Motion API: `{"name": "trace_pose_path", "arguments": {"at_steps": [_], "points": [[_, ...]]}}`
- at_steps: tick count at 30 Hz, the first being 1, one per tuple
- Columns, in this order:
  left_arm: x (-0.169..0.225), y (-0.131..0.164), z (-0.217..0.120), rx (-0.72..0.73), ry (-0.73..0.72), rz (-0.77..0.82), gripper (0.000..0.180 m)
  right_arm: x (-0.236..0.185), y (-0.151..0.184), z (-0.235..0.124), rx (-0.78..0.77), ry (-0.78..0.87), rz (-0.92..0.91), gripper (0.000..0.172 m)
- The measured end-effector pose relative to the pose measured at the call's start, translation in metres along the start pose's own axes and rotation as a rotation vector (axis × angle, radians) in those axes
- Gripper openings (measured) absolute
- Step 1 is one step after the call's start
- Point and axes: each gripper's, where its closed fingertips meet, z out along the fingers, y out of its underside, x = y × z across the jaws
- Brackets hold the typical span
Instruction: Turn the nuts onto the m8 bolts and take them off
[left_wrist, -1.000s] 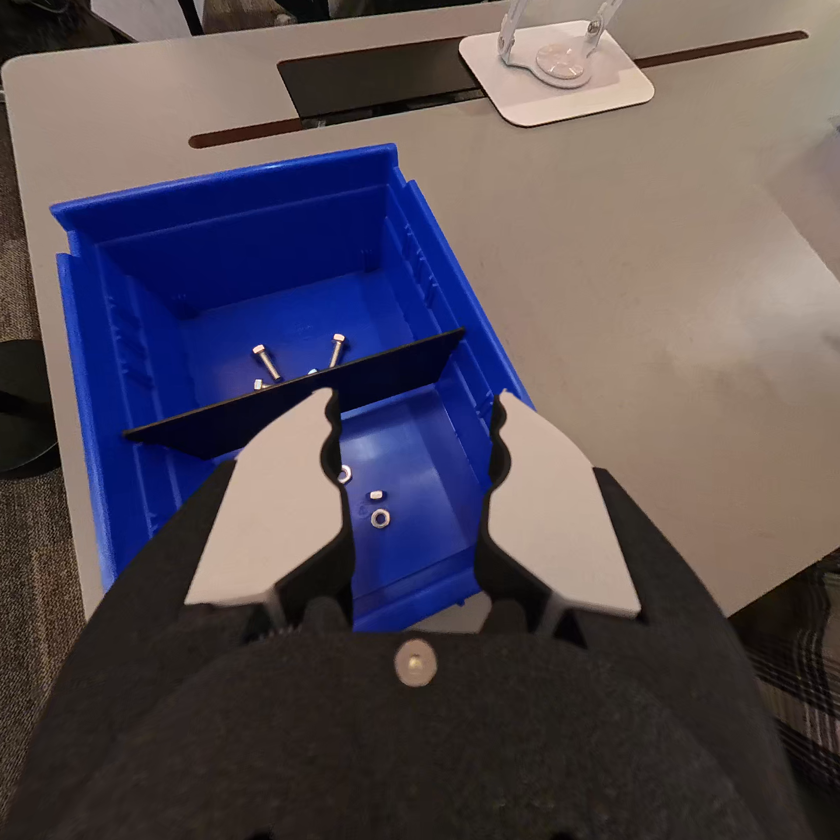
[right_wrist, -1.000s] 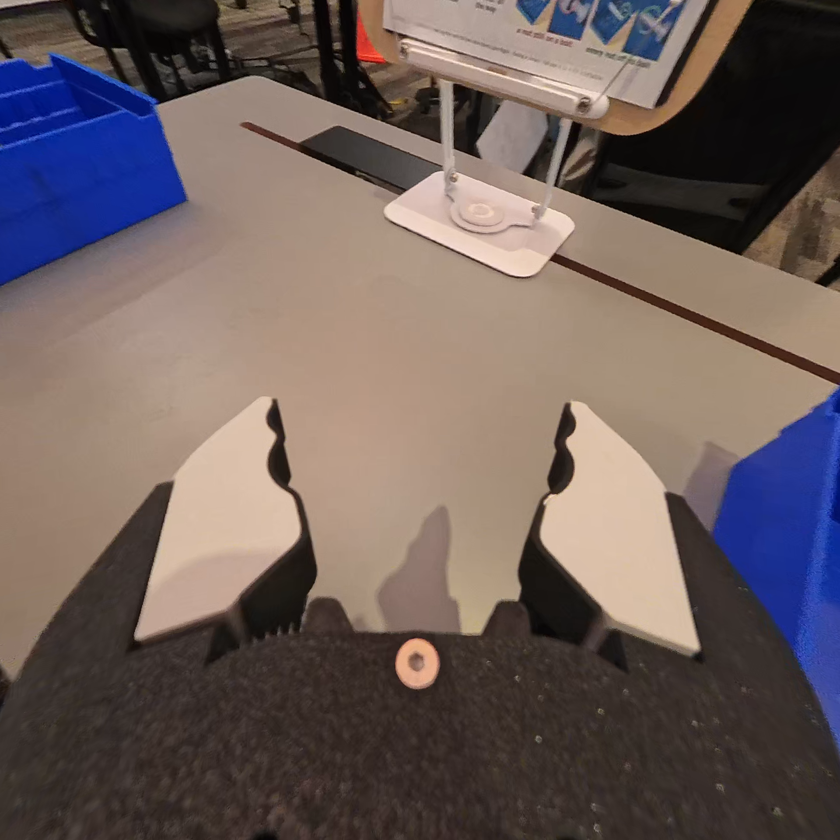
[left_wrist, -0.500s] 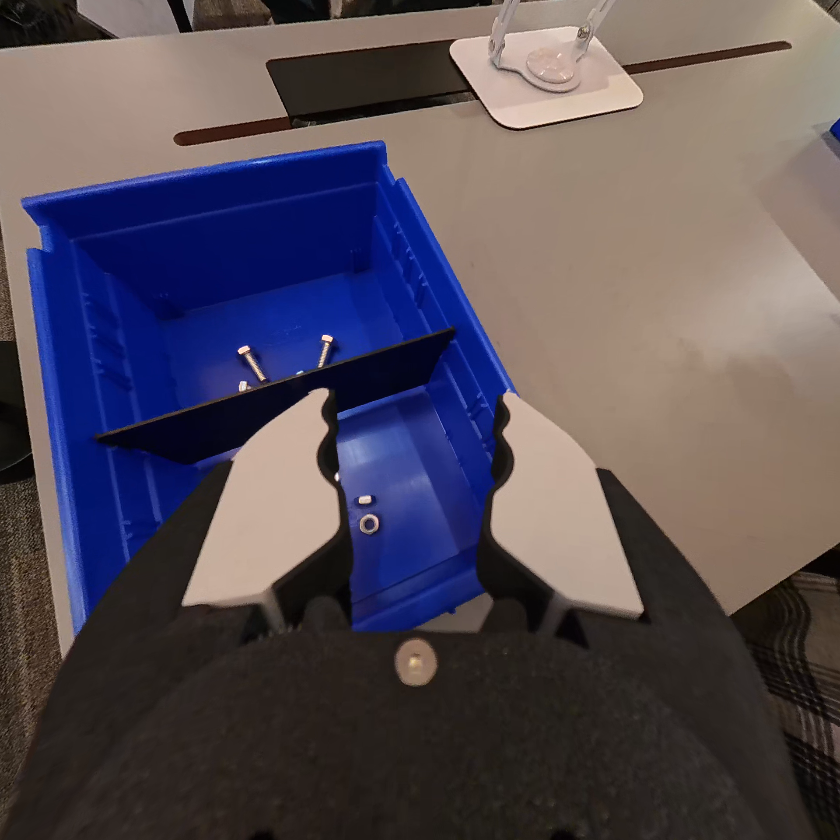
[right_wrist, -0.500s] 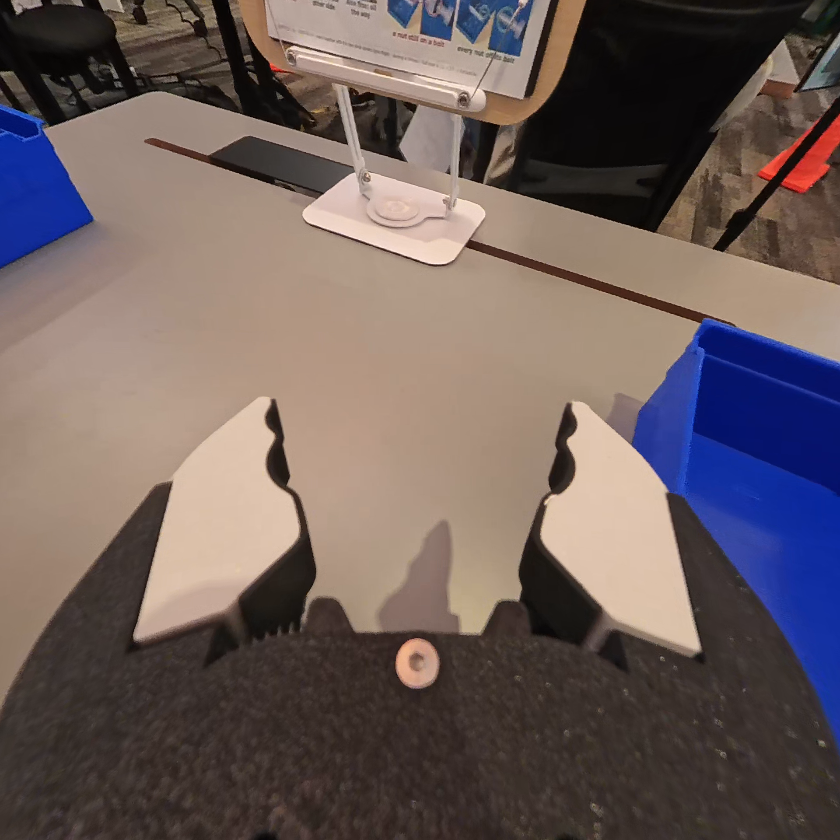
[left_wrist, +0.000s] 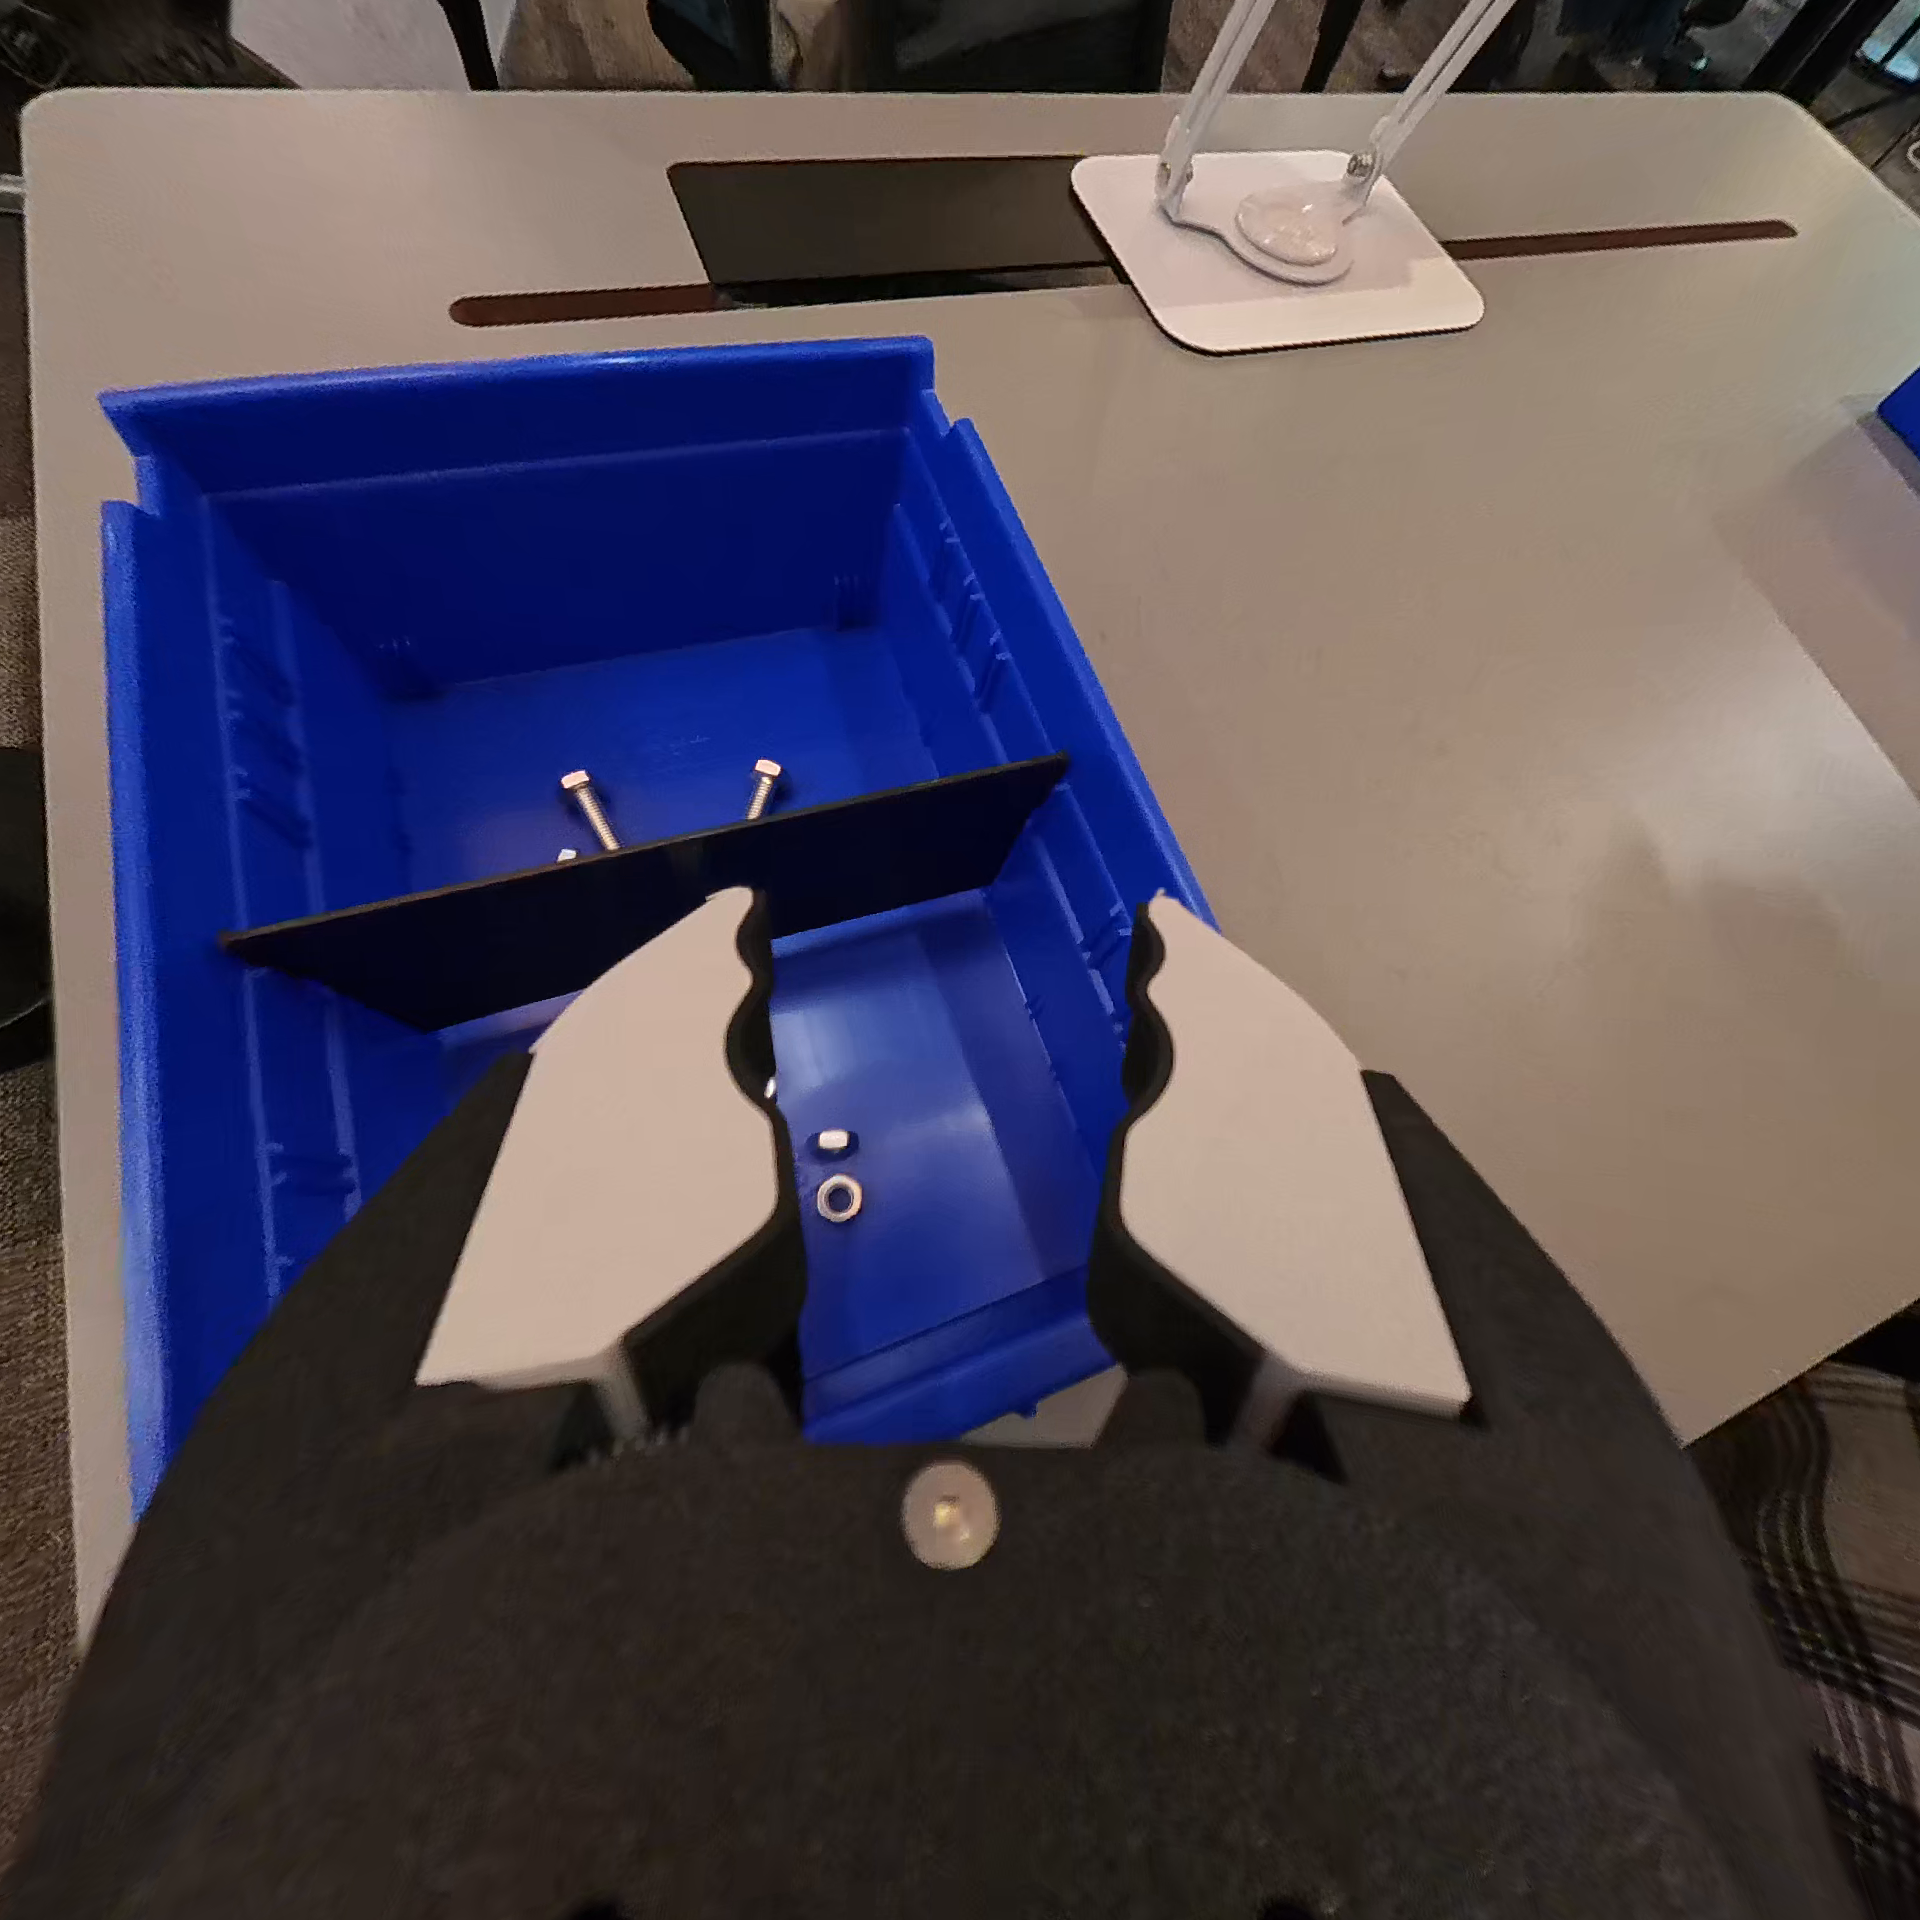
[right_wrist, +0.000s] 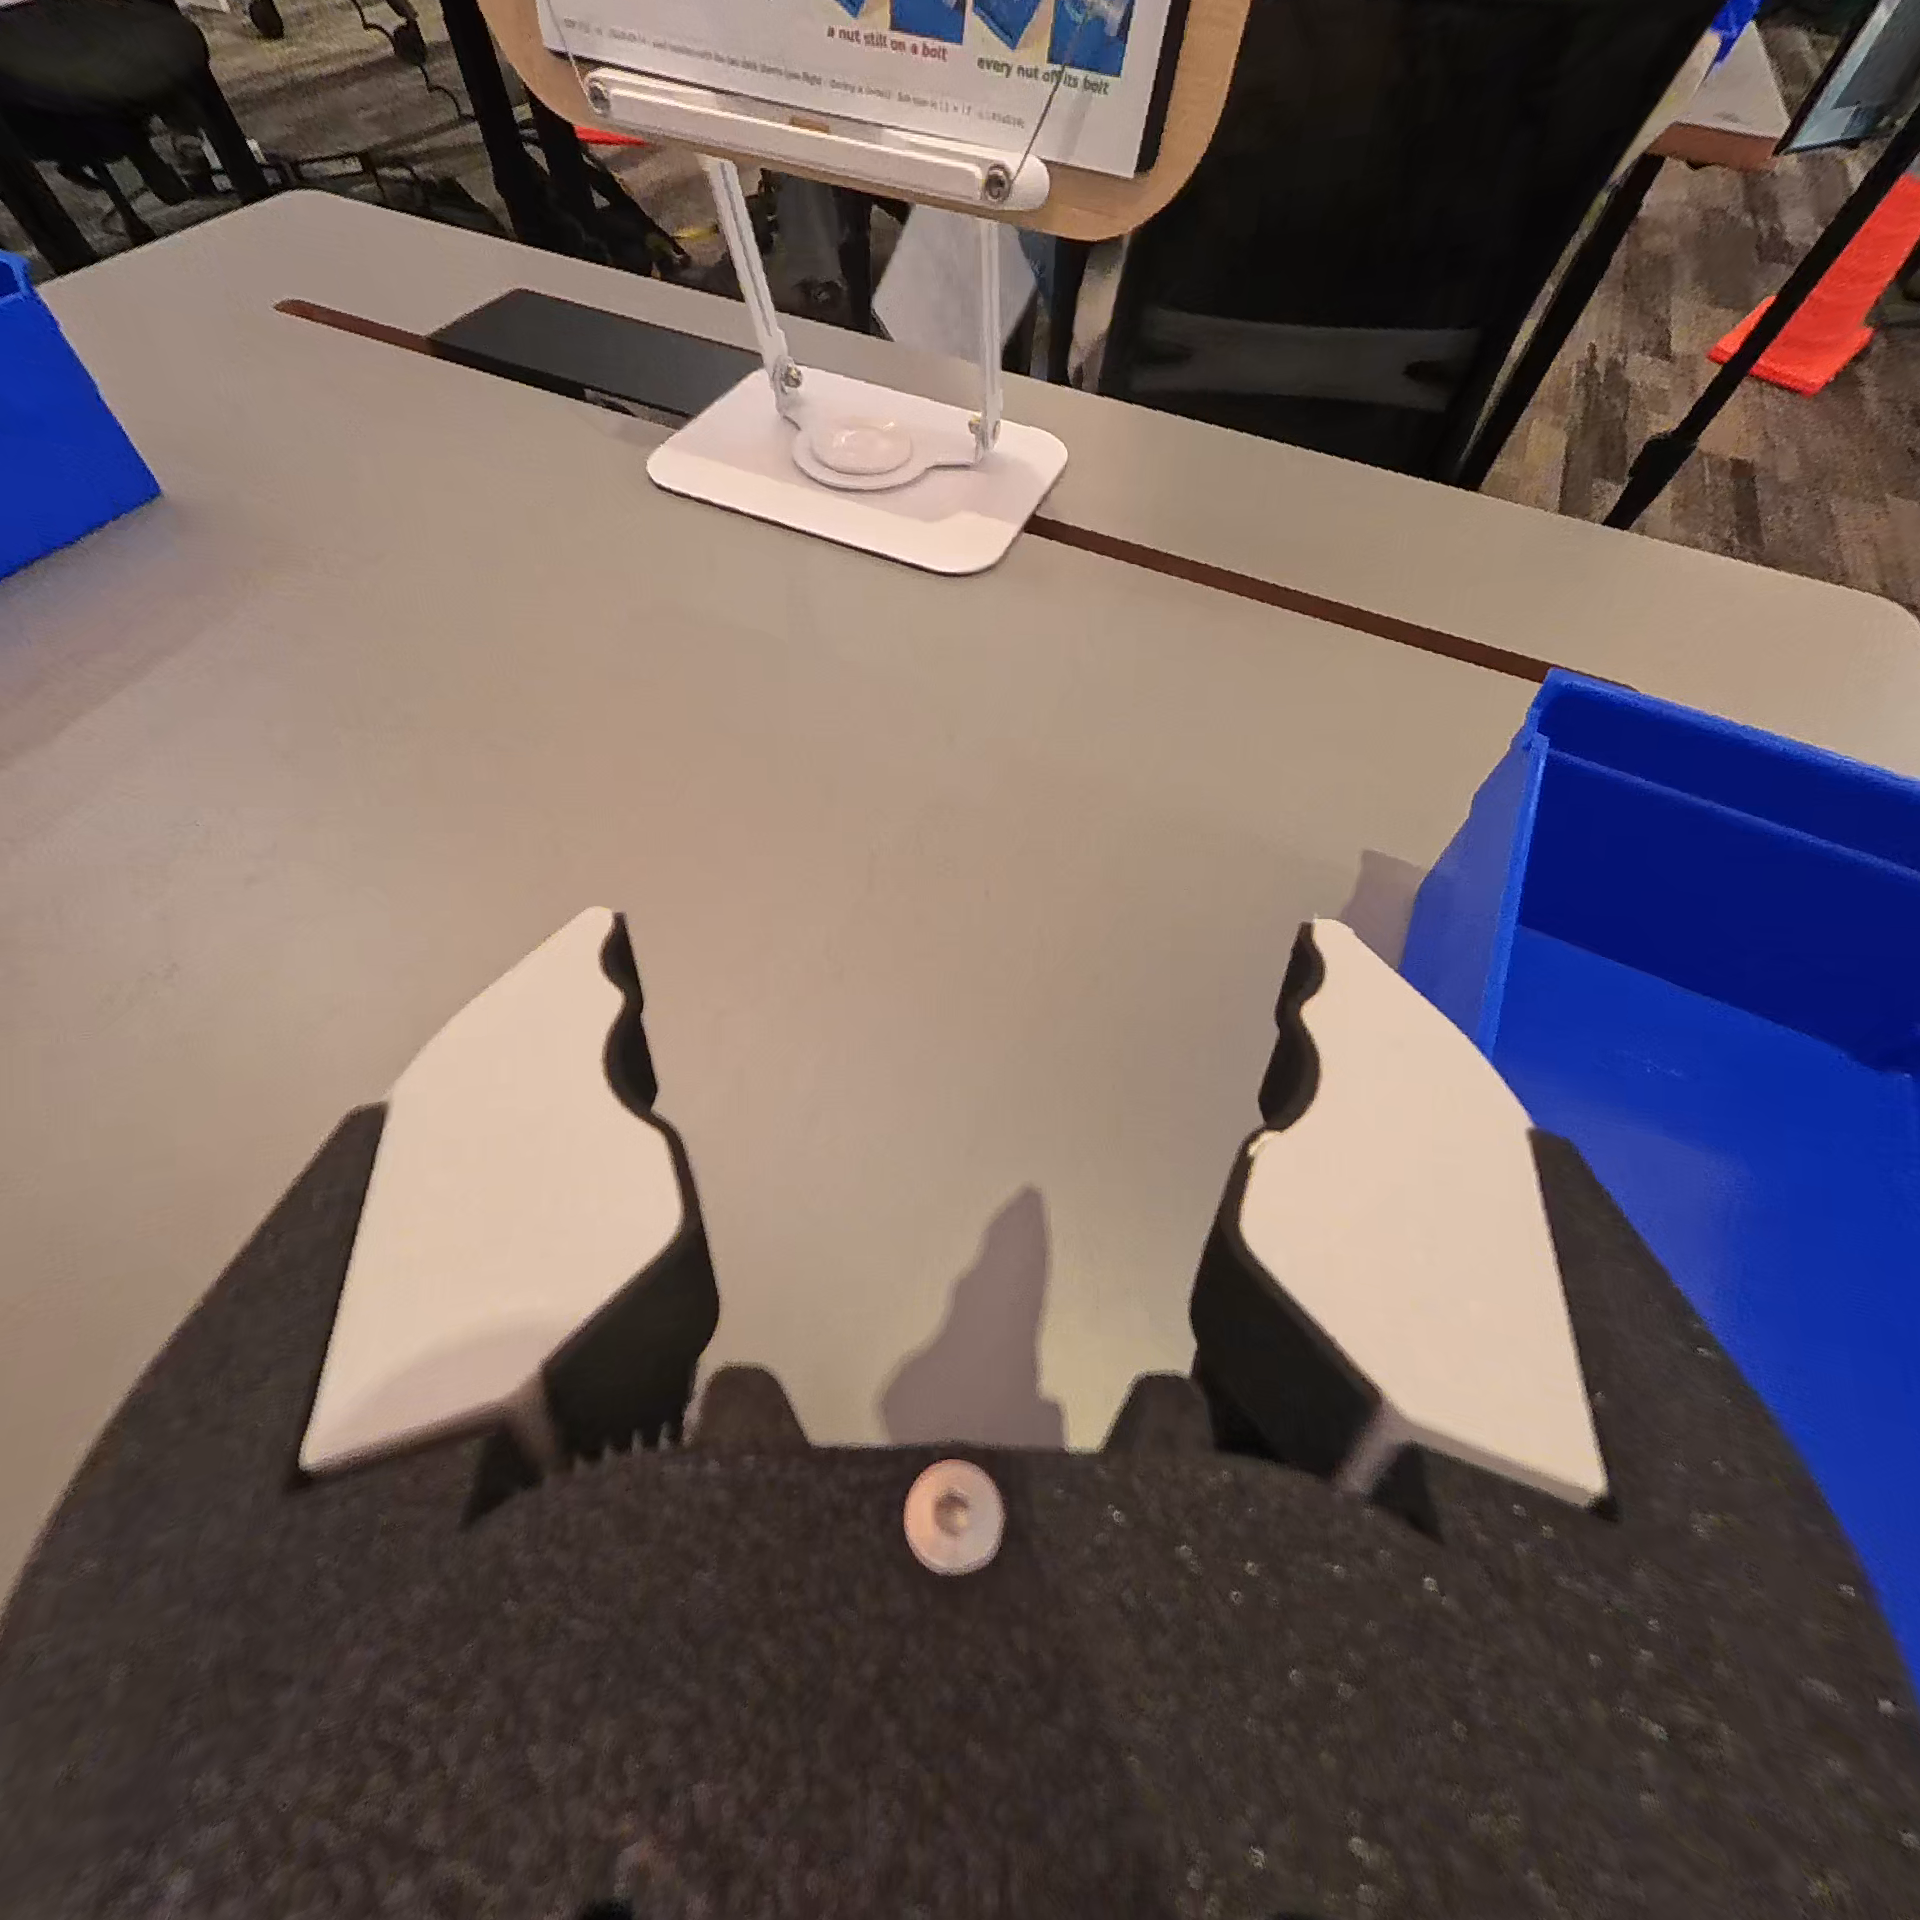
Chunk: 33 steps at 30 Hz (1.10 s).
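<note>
In the left wrist view a blue bin (left_wrist: 187, 790) stands on the grey table (left_wrist: 1403, 727), split by a black divider (left_wrist: 644, 904). Bolts (left_wrist: 587, 810) (left_wrist: 762, 787) lie in the far compartment. Loose nuts (left_wrist: 838, 1198) (left_wrist: 834, 1140) lie in the near compartment. My left gripper (left_wrist: 945, 914) hangs open and empty above the near compartment. My right gripper (right_wrist: 961, 935) is wide open and empty above bare table, with a second blue bin (right_wrist: 1704, 935) just to its right.
A white stand base (right_wrist: 857, 483) carrying a board with a printed sheet (right_wrist: 862, 62) sits at the table's back, beside a black inset panel (left_wrist: 883, 223) and a dark slot. A corner of the first bin (right_wrist: 52, 436) shows far left. Chairs stand beyond the table. Spacing between my two grippers at the tips: around 60 centimeters.
The right gripper has swung to the right, bringing the second blue bin into view at its right. The left gripper shifted slightly over the bin. Both stayed open and empty.
</note>
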Motion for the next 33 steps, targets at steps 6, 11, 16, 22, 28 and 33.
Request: {"name": "trace_pose_path", "arguments": {"at_steps": [6, 11, 16, 22, 28, 33], "points": [[-0.01, 0.004, -0.008, -0.036, -0.038, -0.011, 0.065, -0.007, 0.0, 0.001, -0.012, -0.032, -0.005, 0.115], [-0.014, 0.02, -0.002, -0.114, -0.042, -0.025, 0.065, -0.012, -0.002, 0.002, 0.008, -0.044, -0.011, 0.114], [-0.019, 0.037, 0.008, -0.197, -0.062, -0.026, 0.066, -0.011, -0.002, 0.0, -0.001, -0.046, -0.014, 0.114], [-0.018, 0.037, 0.012, -0.189, -0.059, -0.027, 0.065, -0.009, -0.004, -0.003, 0.008, -0.037, -0.023, 0.113], [-0.014, 0.031, 0.009, -0.164, -0.053, -0.015, 0.066, -0.009, 0.008, 0.001, -0.02, -0.045, 0.008, 0.113], [-0.011, 0.026, 0.009, -0.167, -0.051, -0.003, 0.066, -0.009, 0.016, 0.001, -0.016, -0.043, 0.017, 0.113]]}}
